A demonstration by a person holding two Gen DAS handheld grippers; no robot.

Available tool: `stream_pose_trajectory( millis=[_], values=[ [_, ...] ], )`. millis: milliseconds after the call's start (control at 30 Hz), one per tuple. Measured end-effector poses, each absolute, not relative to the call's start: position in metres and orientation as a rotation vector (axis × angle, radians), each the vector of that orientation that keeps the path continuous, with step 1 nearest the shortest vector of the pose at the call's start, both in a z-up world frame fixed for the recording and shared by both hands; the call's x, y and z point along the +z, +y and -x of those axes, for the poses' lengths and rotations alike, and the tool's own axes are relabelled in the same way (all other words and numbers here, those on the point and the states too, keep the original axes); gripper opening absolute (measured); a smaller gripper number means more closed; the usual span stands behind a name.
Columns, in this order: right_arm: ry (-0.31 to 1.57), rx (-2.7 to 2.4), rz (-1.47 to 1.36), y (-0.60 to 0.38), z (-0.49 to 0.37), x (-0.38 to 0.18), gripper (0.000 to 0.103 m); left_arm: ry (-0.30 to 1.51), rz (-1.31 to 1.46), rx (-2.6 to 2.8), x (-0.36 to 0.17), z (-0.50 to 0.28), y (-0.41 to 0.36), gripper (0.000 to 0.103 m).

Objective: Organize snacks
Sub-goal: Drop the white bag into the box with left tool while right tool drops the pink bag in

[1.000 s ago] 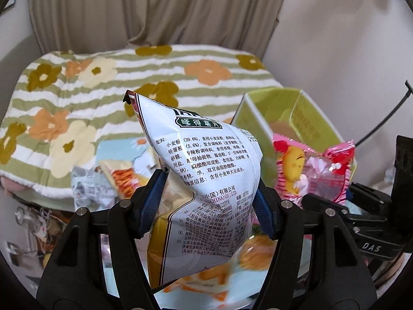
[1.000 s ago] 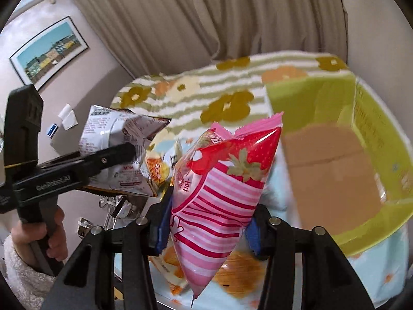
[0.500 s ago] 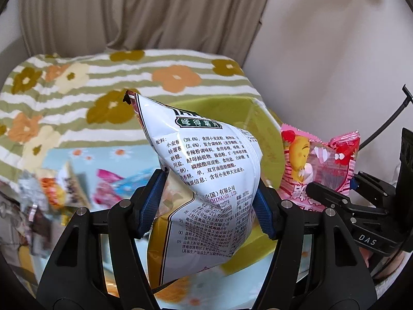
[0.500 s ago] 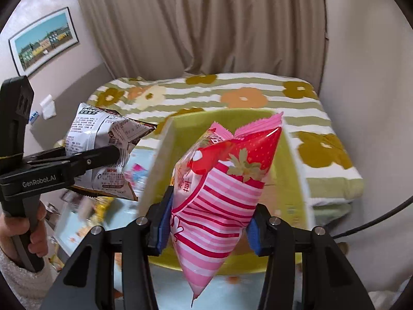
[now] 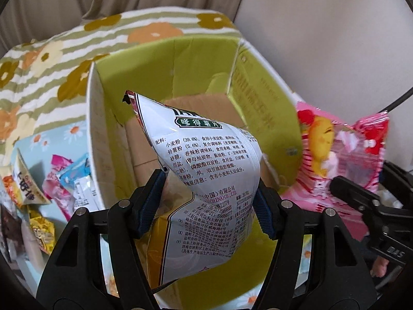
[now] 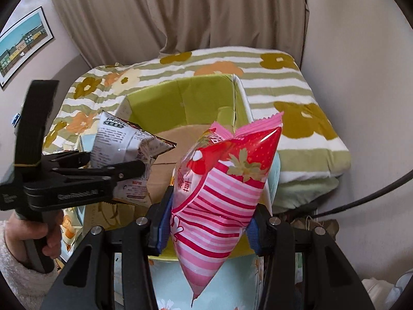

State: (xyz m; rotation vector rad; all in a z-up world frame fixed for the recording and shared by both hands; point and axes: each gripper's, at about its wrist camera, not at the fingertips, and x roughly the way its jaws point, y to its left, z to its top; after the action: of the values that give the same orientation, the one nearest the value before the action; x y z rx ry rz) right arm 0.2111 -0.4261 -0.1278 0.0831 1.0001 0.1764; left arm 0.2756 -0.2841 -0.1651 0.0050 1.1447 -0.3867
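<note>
My left gripper [image 5: 209,204] is shut on a white chip bag [image 5: 206,180] with printed text and holds it over the open green cardboard box [image 5: 165,59]. My right gripper [image 6: 206,222] is shut on a pink striped strawberry snack bag [image 6: 222,193] and holds it above the box's near right side [image 6: 185,95]. The pink bag also shows in the left wrist view [image 5: 340,155], right of the box. The chip bag shows in the right wrist view [image 6: 124,149], left of the pink bag. The box's brown bottom shows bare.
Several loose snack packets [image 5: 51,180] lie on a light blue flowered cloth left of the box. Behind the box is a bed with a green striped flowered cover [image 6: 296,82]. A wall and a black cable [image 6: 361,199] stand to the right.
Both grippers have moved forward and over the green box with their bags still held. The box now fills the middle of both views.
</note>
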Motion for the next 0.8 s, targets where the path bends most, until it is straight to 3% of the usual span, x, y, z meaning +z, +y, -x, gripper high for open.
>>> stream_pose_trajectory(
  millis=[100,167,267,800],
  values=[
    [1.020,0.173,-0.087,-0.426,-0.212,-0.132,0.045,1.172,-0.022,-0.386,-0.173,-0.280,-0.289,0.065],
    [1.029,0.174,-0.090,-0.426,-0.213,-0.134,0.045,1.178,-0.054,-0.367,-0.175,-0.280,-0.291,0.079],
    [1.035,0.184,-0.089,-0.424,-0.215,-0.137,0.045,1.154,-0.059,-0.334,-0.170,-0.279,-0.284,0.088],
    [1.055,0.277,-0.059,-0.395,-0.227,-0.150,0.045,1.043,-0.020,-0.239,-0.128,-0.244,-0.221,0.088]
  ],
)
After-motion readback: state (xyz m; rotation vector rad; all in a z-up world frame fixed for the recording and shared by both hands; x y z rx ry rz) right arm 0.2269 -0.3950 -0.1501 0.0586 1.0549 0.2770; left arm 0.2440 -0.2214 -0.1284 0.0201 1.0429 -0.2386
